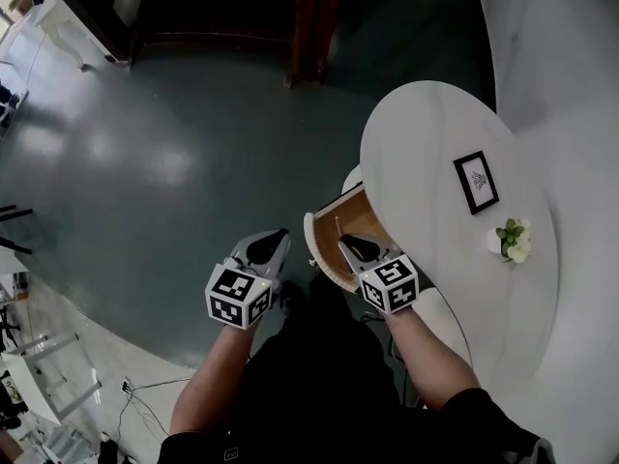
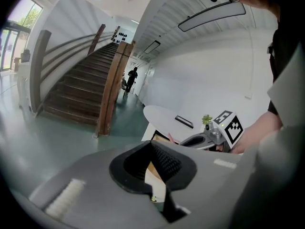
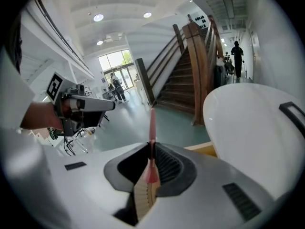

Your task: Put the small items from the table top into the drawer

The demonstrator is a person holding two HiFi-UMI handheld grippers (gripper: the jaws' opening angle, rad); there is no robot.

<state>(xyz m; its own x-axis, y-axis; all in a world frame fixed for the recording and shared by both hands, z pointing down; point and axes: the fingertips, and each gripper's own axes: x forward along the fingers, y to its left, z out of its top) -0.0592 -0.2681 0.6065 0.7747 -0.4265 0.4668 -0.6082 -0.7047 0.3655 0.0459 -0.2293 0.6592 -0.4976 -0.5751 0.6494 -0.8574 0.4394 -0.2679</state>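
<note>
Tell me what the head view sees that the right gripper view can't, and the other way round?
Only the head view shows the little flower pot and the inside of the open drawer. Only the right gripper view shows the thin pink item pinched in the right gripper's shut jaws, plus the ceiling lights. Both show the white table, the black picture frame and the left gripper.

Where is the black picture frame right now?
In the head view, the black picture frame lies on the white table at the right, just up and left of the small flower pot.
</note>
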